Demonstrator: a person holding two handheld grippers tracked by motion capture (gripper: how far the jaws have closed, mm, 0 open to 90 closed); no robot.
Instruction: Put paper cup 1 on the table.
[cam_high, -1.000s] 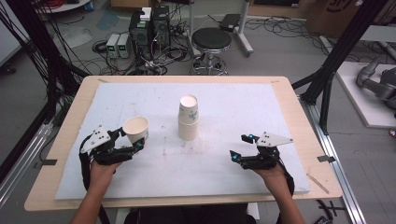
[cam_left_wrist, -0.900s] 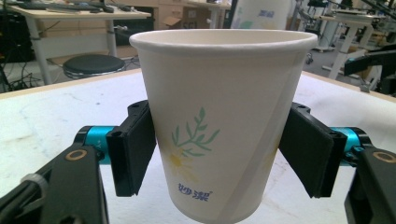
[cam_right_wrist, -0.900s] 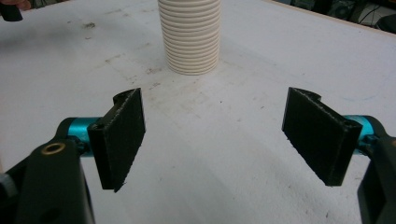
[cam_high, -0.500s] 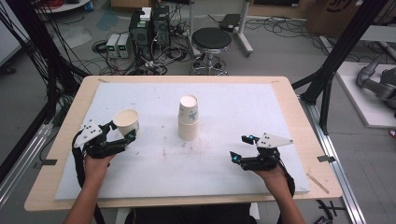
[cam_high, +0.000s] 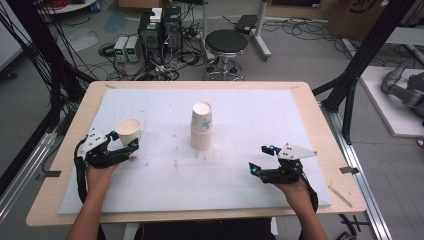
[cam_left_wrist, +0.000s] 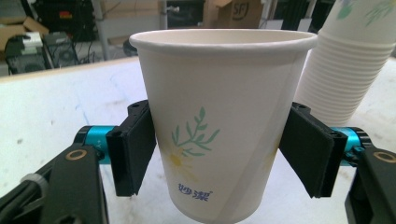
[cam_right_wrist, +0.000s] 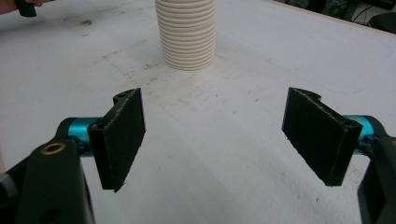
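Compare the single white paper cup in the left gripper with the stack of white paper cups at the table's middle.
The single white paper cup is gripped by the left gripper; the stack of white paper cups stands free. The single cup is shorter than the stack. Both are upright and carry leaf prints.

Wooden table (cam_high: 310, 107) with light plywood top, rounded corners, bare wood rim visible on all 4 sides. White sheet or mat (cam_high: 250, 115) lies flat over most of the top, stopping short of the edges; its surface is scuffed, with dark specks and smudges near the middle. 1 stack of paper cups (cam_high: 202, 127) stands upright on the mat, about centre, rims ribbed down the lower part. Single paper cup (cam_high: 128, 131) sits at the mat's left side, well apart from the stack; hard to tell whether its base touches the mat. Mat in front of the stack is bare.
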